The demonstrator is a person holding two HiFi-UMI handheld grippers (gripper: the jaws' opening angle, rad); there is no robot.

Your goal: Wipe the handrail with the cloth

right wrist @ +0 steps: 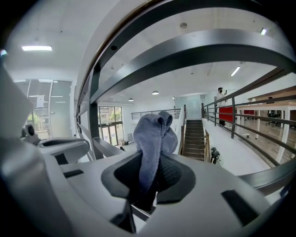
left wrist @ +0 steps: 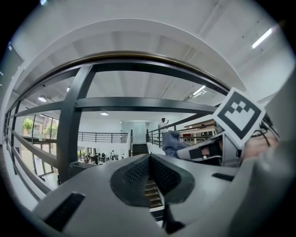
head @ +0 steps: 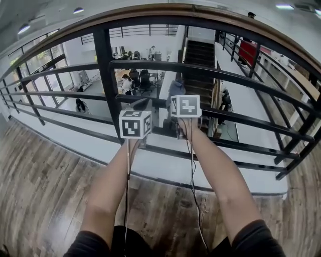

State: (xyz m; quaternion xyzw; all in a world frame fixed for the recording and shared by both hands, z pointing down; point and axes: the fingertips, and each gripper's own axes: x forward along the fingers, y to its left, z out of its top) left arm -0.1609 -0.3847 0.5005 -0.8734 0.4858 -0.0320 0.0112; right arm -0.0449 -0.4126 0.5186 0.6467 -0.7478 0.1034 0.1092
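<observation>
The cloth [right wrist: 152,139], a blue-grey folded rag, is pinched between the jaws of the right gripper [right wrist: 150,175]. Its free end stands up past the jaw tips, and the dark ribbed pads [right wrist: 172,175] press on its lower part. In the head view the cloth [head: 176,89] shows just above the right gripper's marker cube [head: 185,106], in front of the middle bars of the railing. It lies below the handrail [head: 160,11], a brown wooden top rail on a black metal frame. In the right gripper view the handrail [right wrist: 121,36] arcs overhead, clear of the cloth.

The left gripper [left wrist: 149,159] has its jaws brought together at the tips with nothing between them. It is held just beside the right gripper, at the same bar level. Its view shows the cloth [left wrist: 170,141] to the right and a black upright post [left wrist: 74,120] to the left.

Both forearms [head: 113,185] reach forward over a wooden plank floor [head: 40,190], with thin cables [head: 192,175] trailing back along them. Beyond the black horizontal bars [head: 241,80] lie a lower office floor with seated people [head: 135,78] and a dark staircase [head: 199,62].
</observation>
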